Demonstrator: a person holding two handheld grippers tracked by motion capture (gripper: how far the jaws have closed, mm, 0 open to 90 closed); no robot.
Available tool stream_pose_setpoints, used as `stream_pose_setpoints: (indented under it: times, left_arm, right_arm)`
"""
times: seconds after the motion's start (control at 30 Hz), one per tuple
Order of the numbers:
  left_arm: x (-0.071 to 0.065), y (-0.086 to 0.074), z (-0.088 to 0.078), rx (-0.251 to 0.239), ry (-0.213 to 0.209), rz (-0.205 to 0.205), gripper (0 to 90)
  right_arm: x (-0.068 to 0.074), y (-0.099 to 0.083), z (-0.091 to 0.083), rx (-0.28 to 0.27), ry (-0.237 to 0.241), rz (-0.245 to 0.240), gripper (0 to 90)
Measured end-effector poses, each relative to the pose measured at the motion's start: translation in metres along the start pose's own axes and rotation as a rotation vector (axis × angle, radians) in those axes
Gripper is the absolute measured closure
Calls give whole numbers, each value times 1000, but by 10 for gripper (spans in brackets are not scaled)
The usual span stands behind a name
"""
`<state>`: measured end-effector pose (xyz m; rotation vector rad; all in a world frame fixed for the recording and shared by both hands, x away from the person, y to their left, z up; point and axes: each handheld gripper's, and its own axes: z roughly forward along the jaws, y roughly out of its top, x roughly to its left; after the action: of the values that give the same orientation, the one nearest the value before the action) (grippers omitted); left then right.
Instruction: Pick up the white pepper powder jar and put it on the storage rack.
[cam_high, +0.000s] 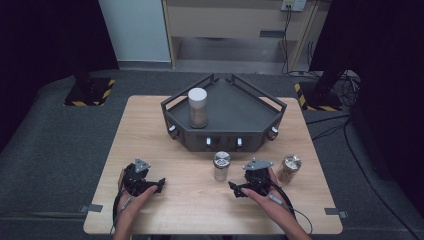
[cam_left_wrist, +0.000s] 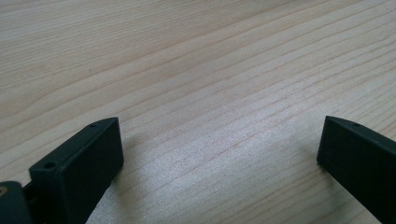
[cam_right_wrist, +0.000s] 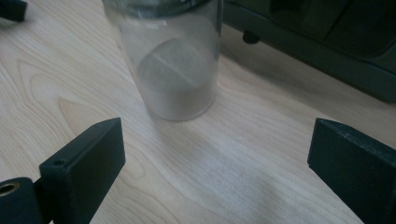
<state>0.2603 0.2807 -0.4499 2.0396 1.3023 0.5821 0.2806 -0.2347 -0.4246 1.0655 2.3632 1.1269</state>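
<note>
The right gripper has its fingers spread wide and empty, aimed at the glass jar standing on the tabletop just ahead of them. The left gripper is equally open and empty. Closing off-centre could tip the narrow jar toward the grey tray.

On the table, a tray sits at the far middle with a tall jar standing in its left part. Before the tray stands a small jar, and another jar stands to its right. The left gripper lies near the front left, and the right gripper sits between the two front jars, just before the small jar.
</note>
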Motion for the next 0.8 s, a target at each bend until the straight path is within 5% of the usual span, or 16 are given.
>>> stream_pose_setpoints:
  times: [0.8]
  left_arm:
    - [0,0,0,0,0,0,0]
  right_arm:
    - [9,31,12,28,26,-49,62]
